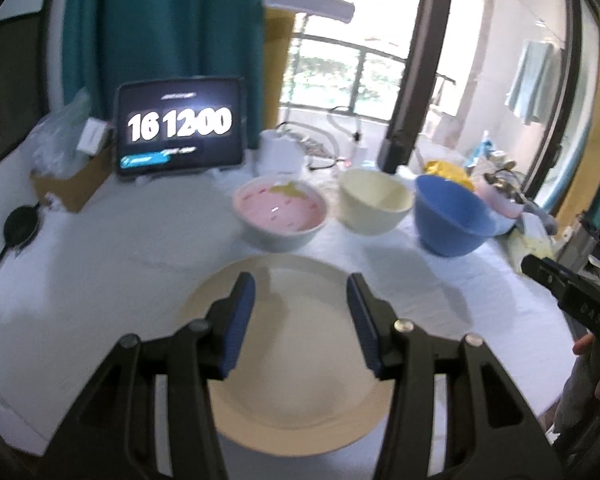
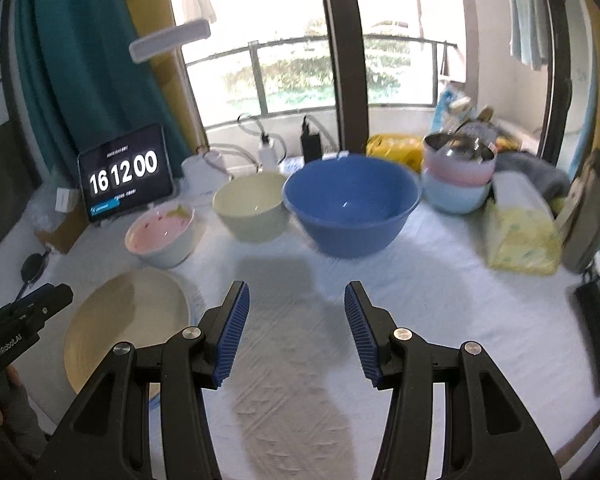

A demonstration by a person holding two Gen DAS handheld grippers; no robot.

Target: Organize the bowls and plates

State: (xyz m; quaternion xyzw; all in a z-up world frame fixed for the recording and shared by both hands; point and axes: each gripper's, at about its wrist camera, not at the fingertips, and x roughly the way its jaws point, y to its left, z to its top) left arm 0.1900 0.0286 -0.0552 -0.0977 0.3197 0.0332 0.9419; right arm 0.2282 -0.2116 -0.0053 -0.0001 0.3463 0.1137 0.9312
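A beige plate (image 1: 300, 360) lies on the white cloth near the front; it also shows in the right wrist view (image 2: 128, 320). Behind it stand a pink bowl (image 1: 280, 212), a cream bowl (image 1: 374, 200) and a blue bowl (image 1: 452, 216), seen also in the right wrist view as the pink bowl (image 2: 160, 232), cream bowl (image 2: 252, 204) and blue bowl (image 2: 352, 204). My left gripper (image 1: 300, 296) is open and hovers over the plate, empty. My right gripper (image 2: 296, 304) is open and empty over bare cloth, in front of the blue bowl.
A tablet (image 1: 180, 128) showing a clock stands at the back left beside a cardboard box (image 1: 72, 176). Stacked pastel bowls (image 2: 456, 176) with a metal bowl on top, a tissue pack (image 2: 520, 236) and a black phone (image 2: 596, 328) sit on the right.
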